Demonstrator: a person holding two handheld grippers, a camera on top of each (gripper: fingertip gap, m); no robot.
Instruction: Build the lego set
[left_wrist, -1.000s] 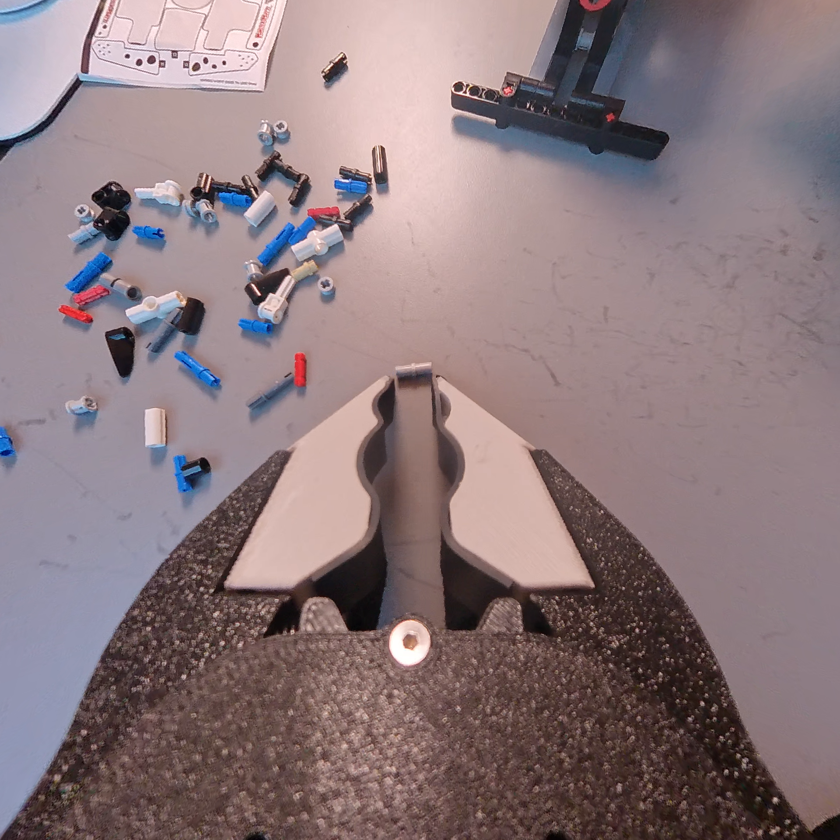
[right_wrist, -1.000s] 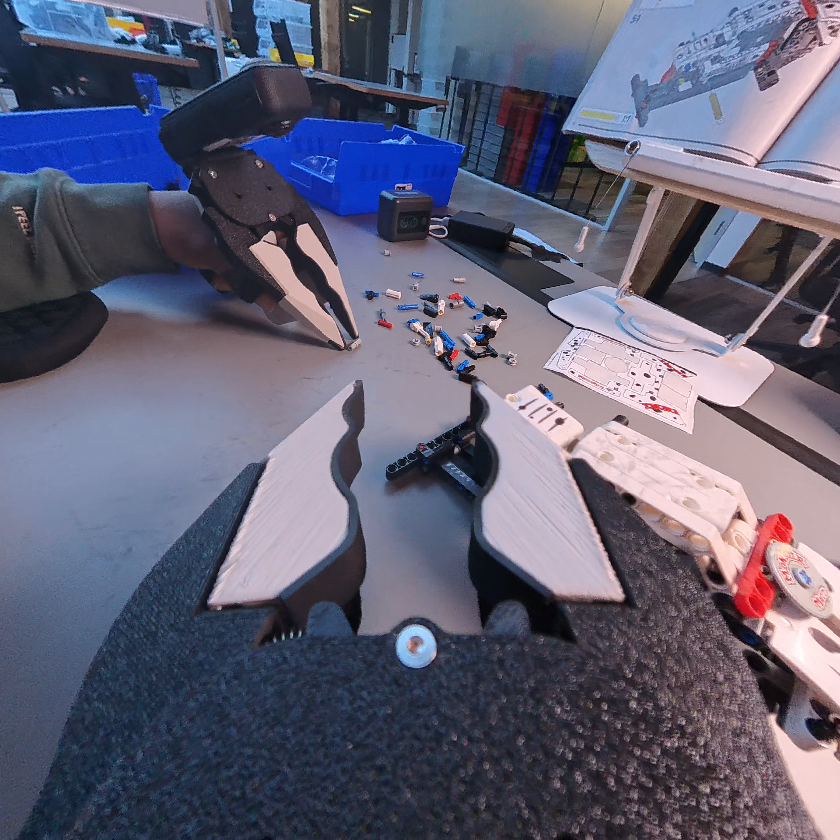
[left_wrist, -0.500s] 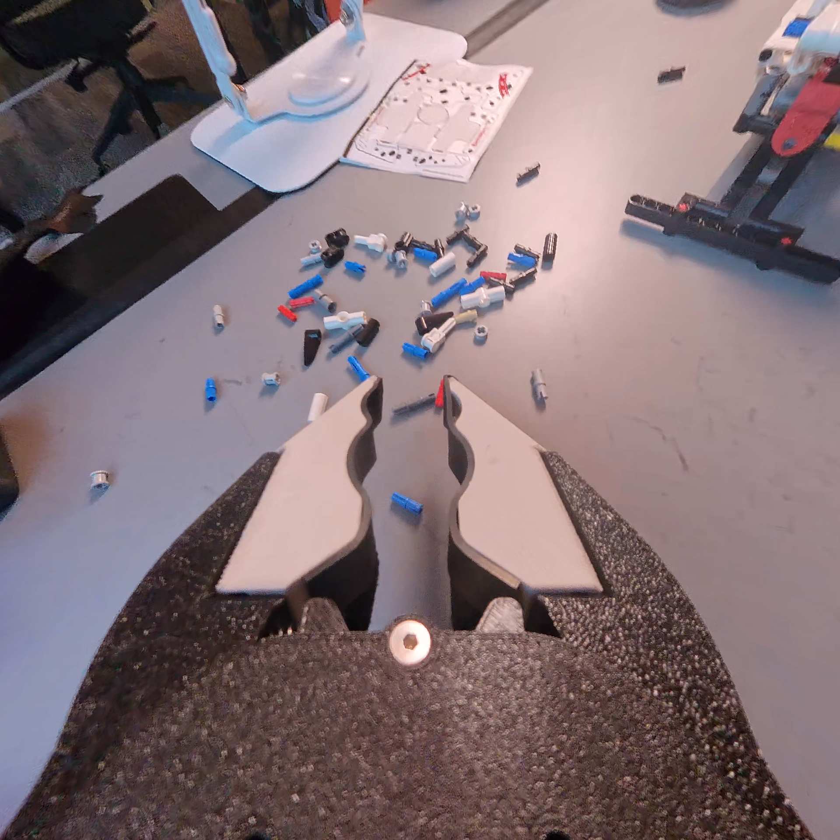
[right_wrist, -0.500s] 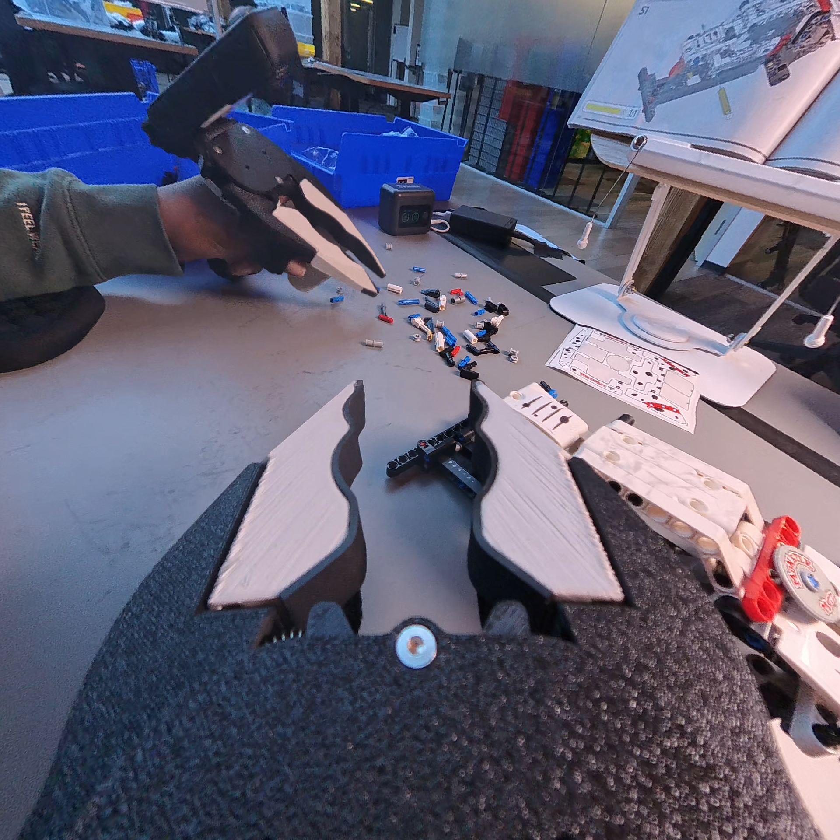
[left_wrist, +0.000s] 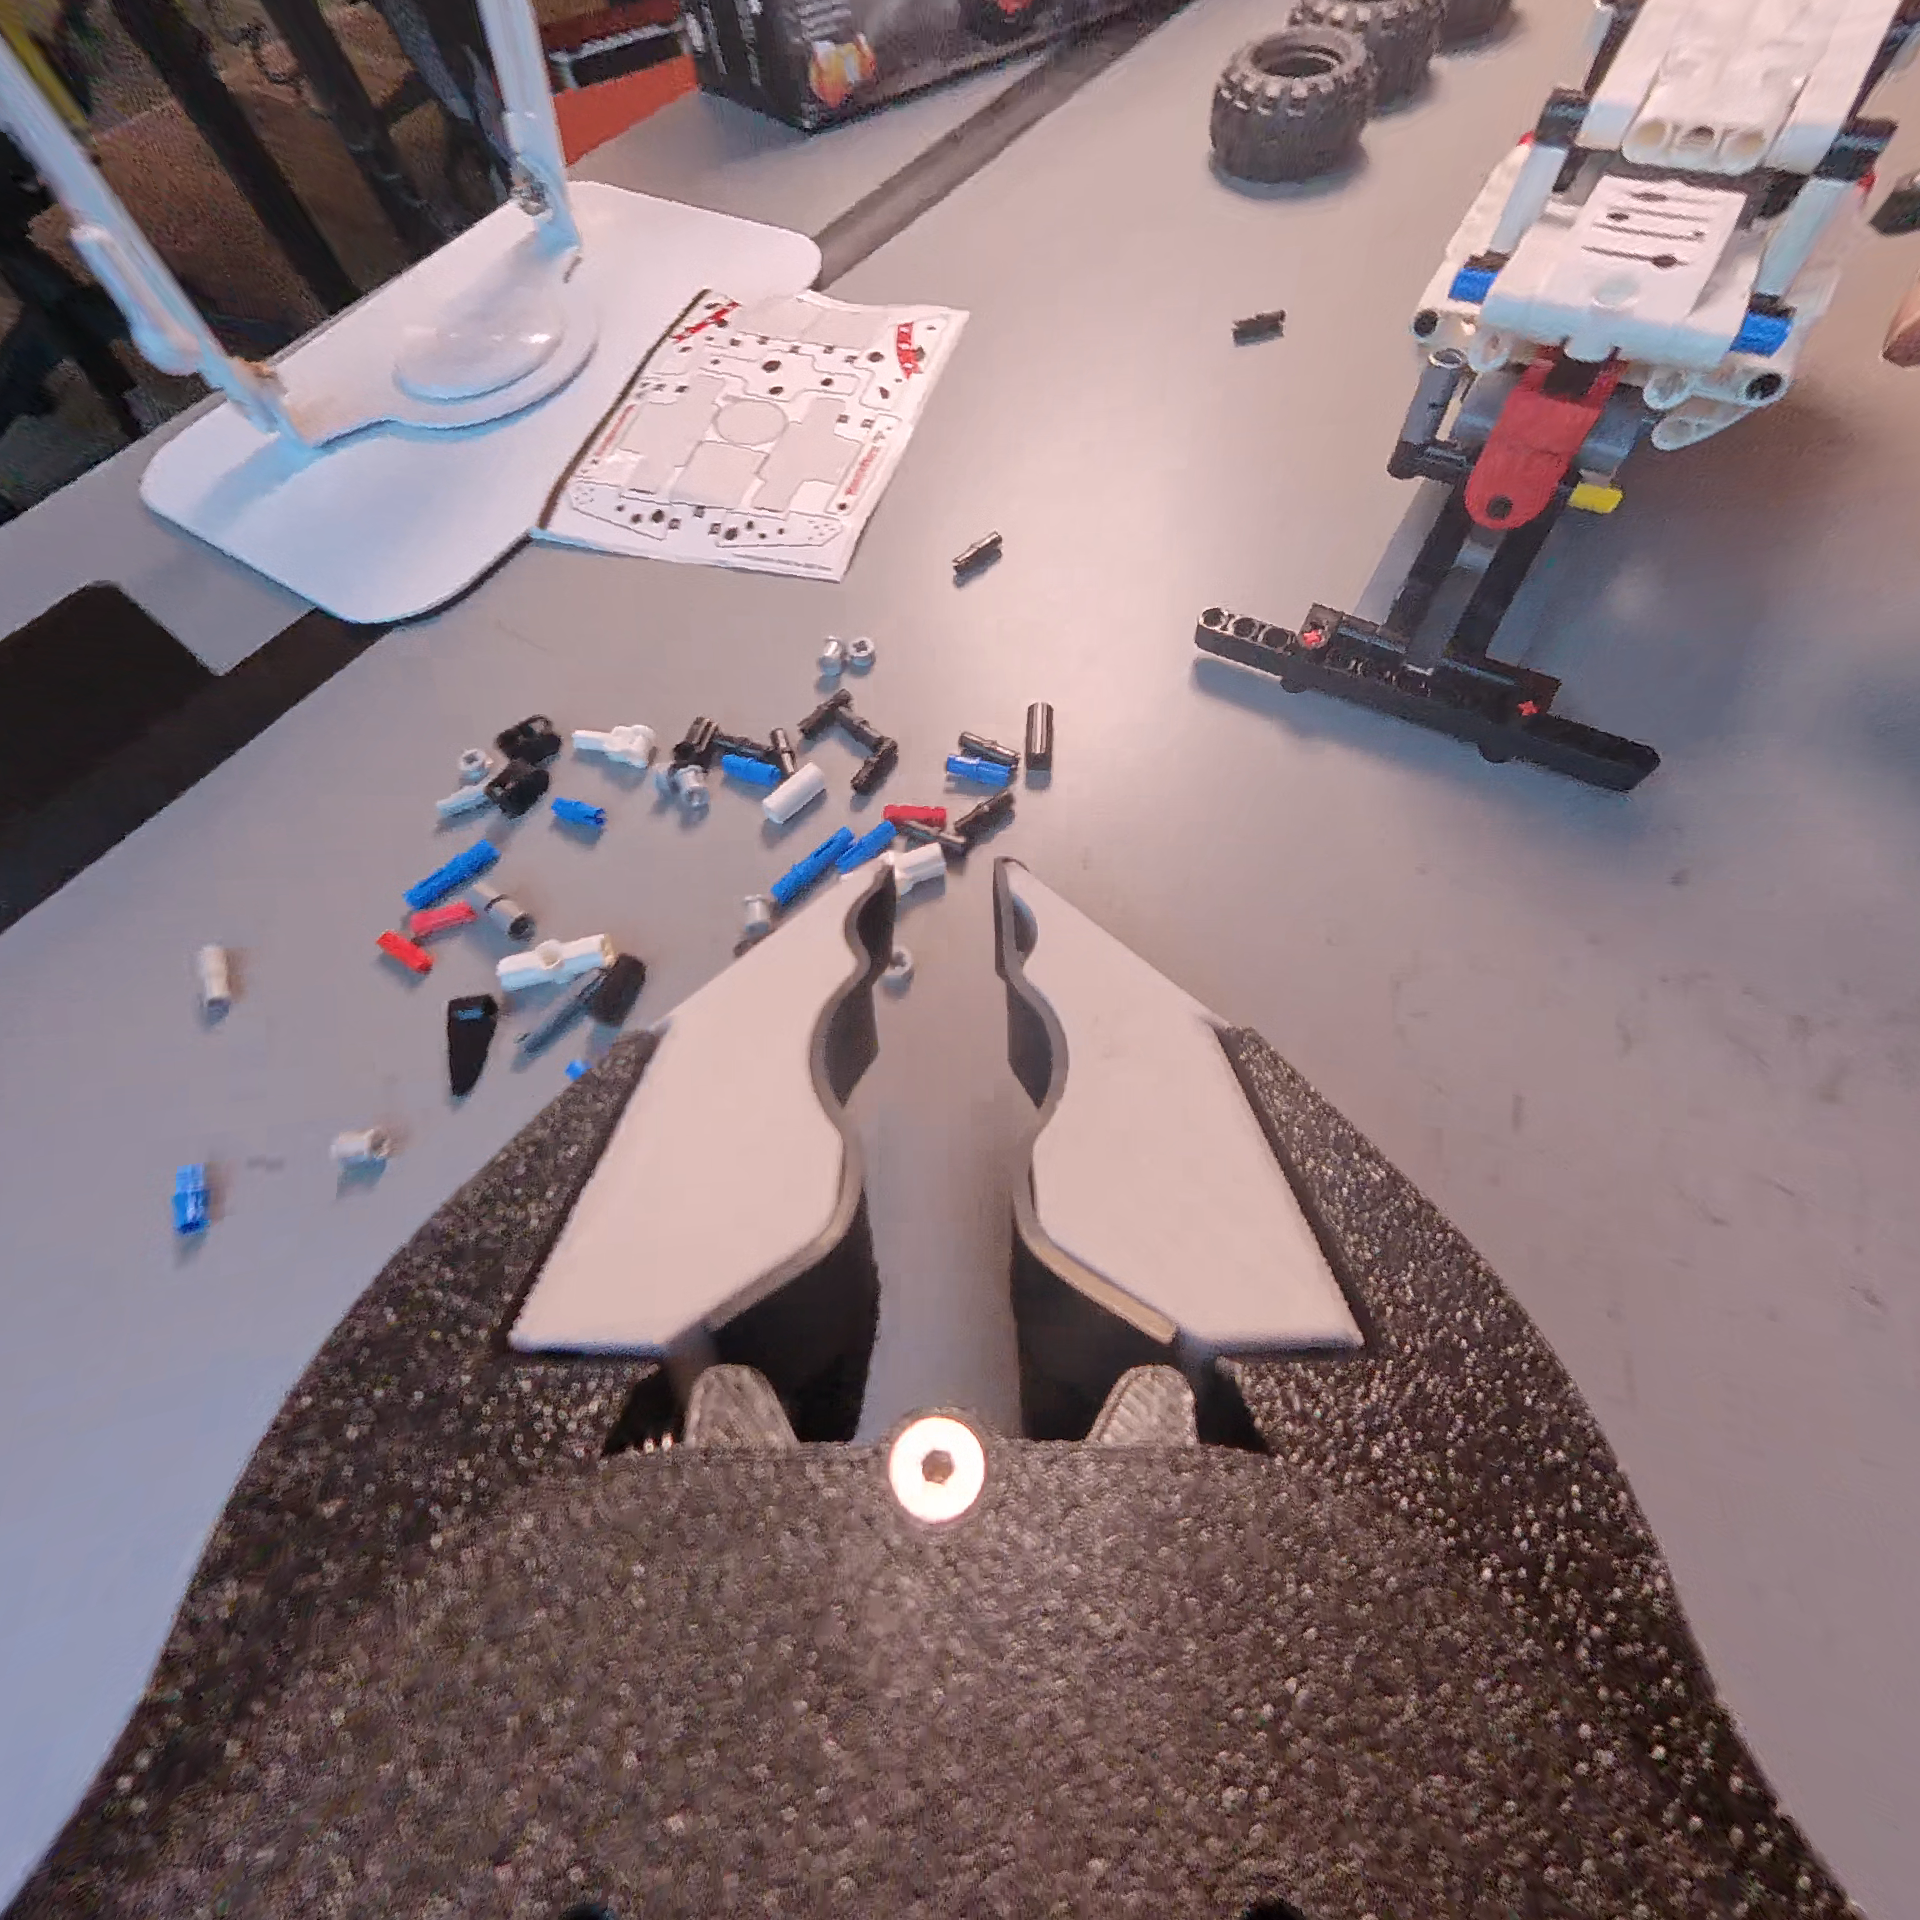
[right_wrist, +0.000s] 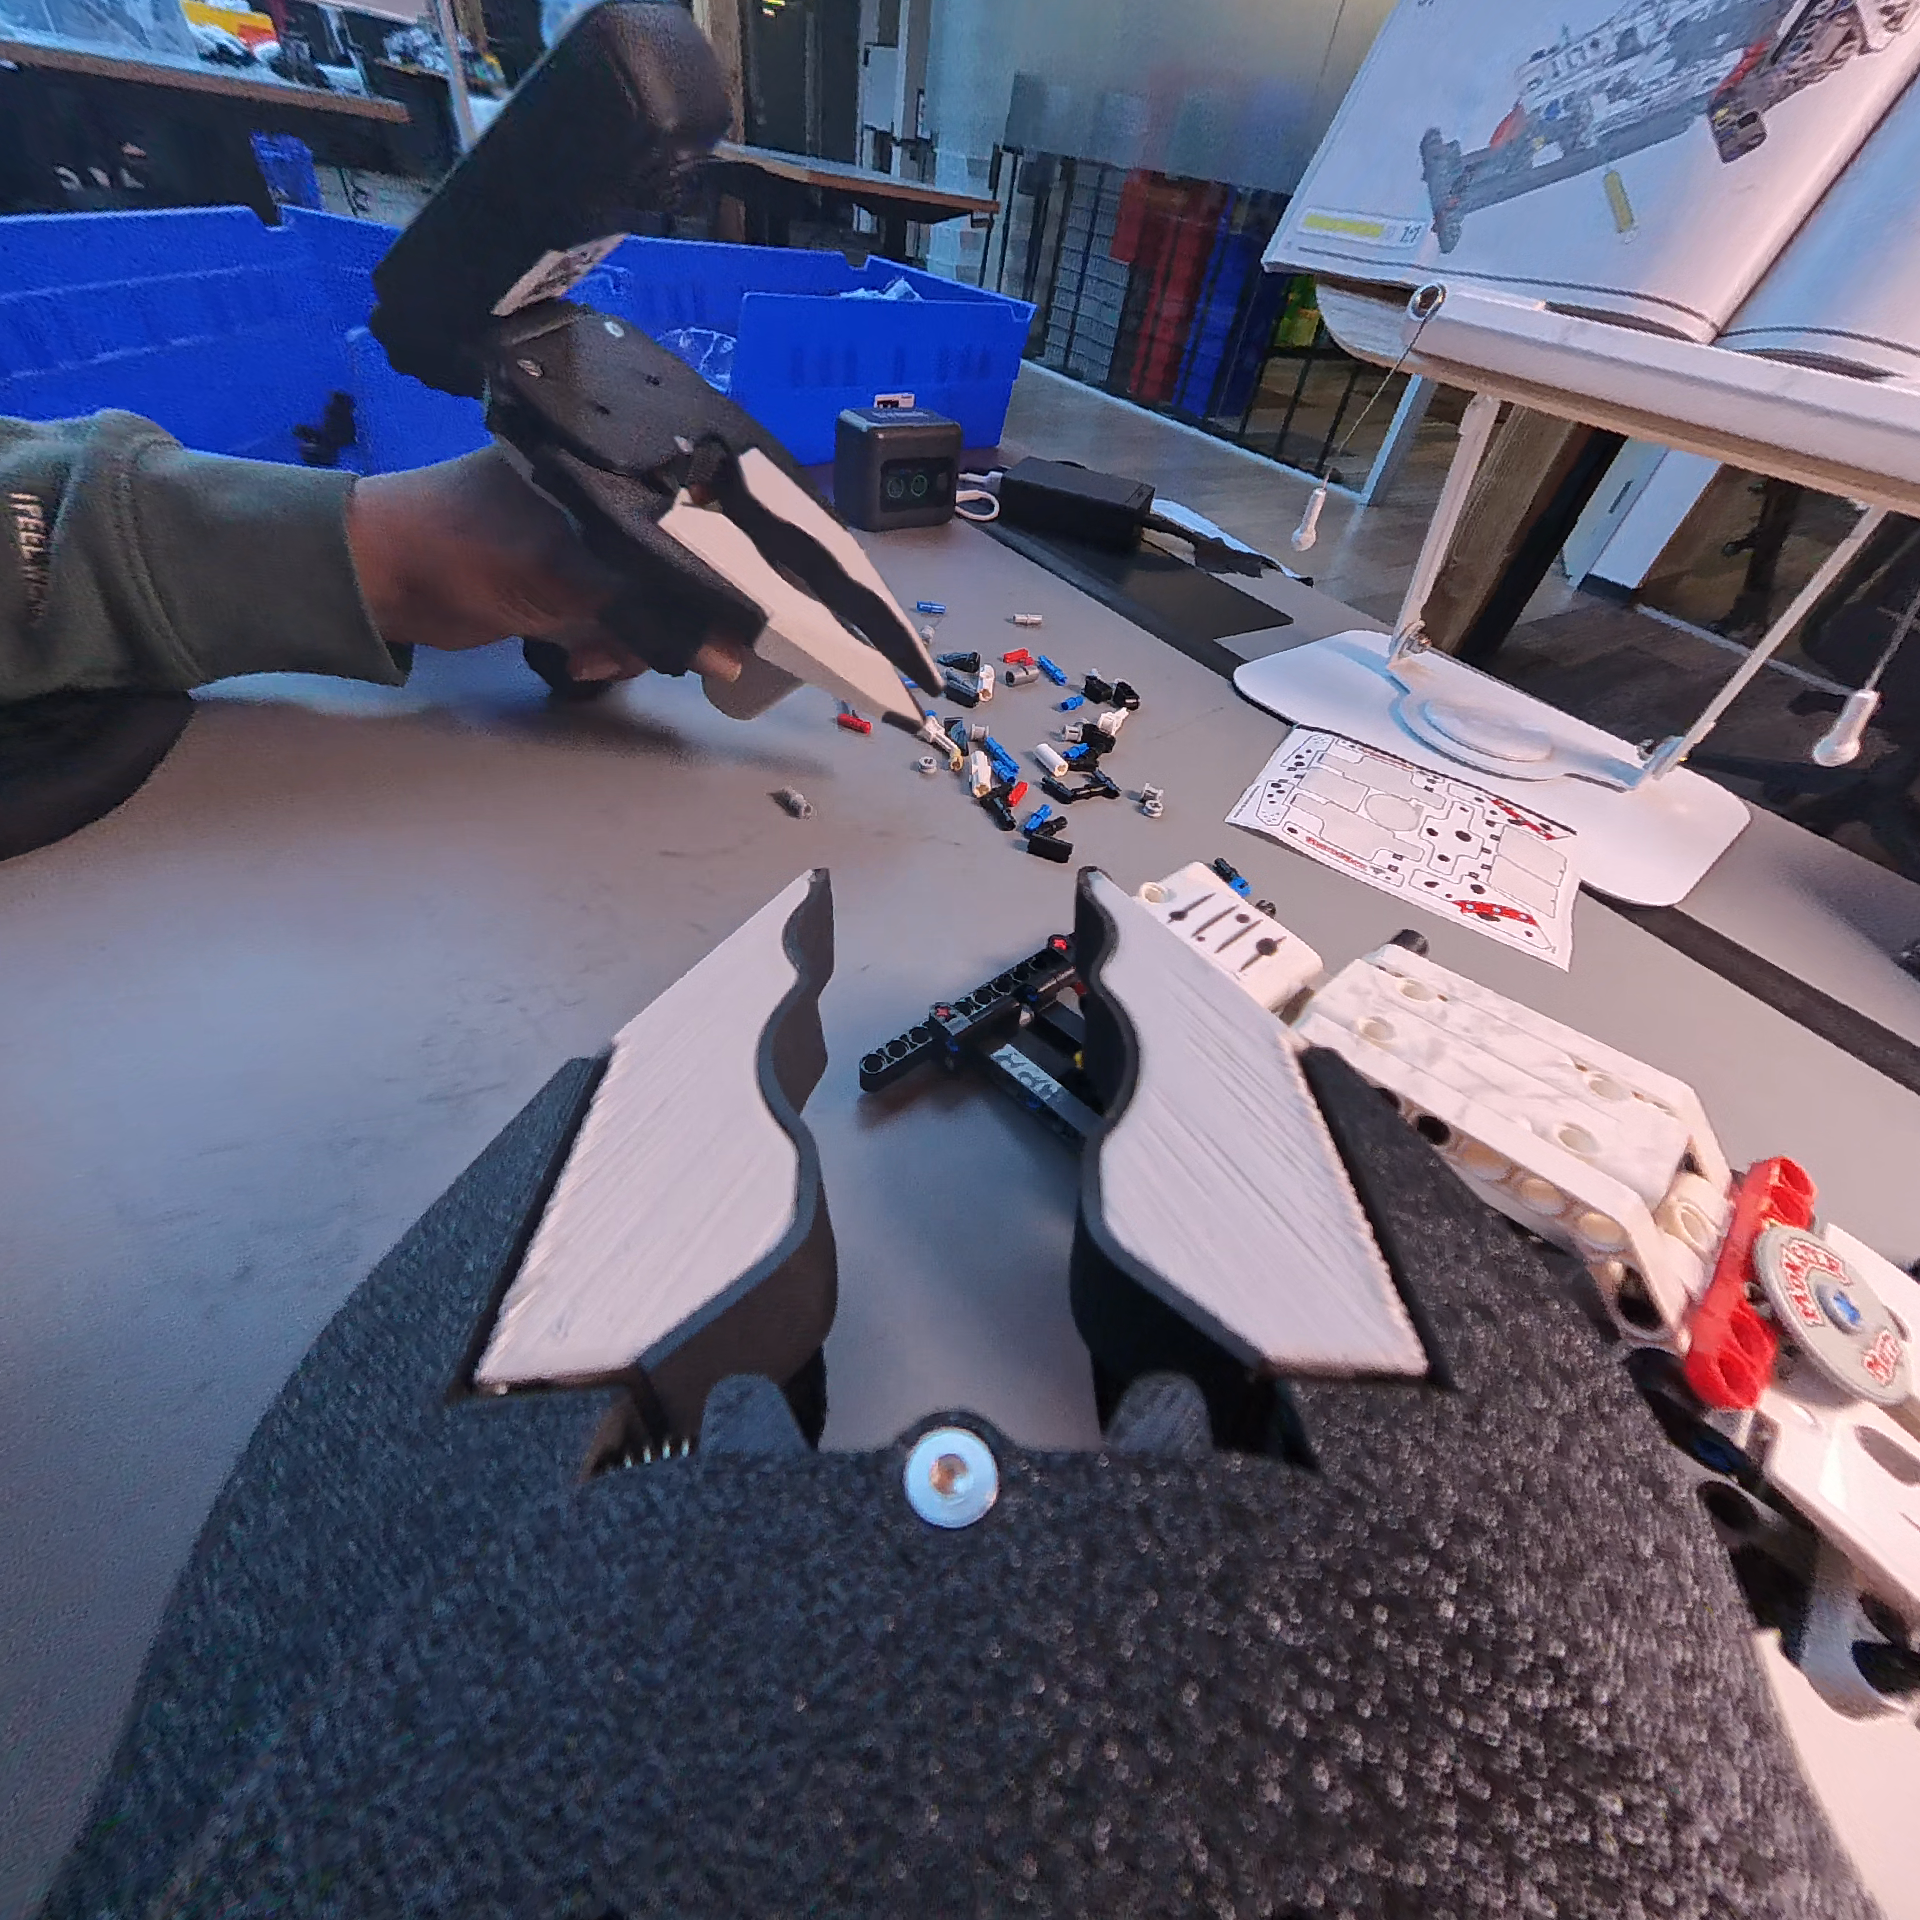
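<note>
My left gripper (left_wrist: 943, 873) is parted a little with nothing between the fingers, tips low over the near edge of the loose pin pile (left_wrist: 727, 810); a white connector (left_wrist: 920, 862) sits just off the left fingertip. My right gripper (right_wrist: 951, 883) is spread wide and empty, hovering above the grey table (right_wrist: 312, 987) with the black holed beam (right_wrist: 966, 1023) showing between the fingers. That beam is the foot of the white vehicle body (left_wrist: 1621, 260), which lies on its side at the right. Progress, as I judge it: body largely assembled, with red lever (left_wrist: 1527, 447) and panels on, but knobby tyres (left_wrist: 1288, 104) lie unmounted behind and dozens of pins, axles and connectors remain unused, so roughly mid-build. Sticker sheet (left_wrist: 758, 436) looks mostly used. Model's long axis runs away from the left camera, toward the far right; the black beam crosses it, running left-right.
</note>
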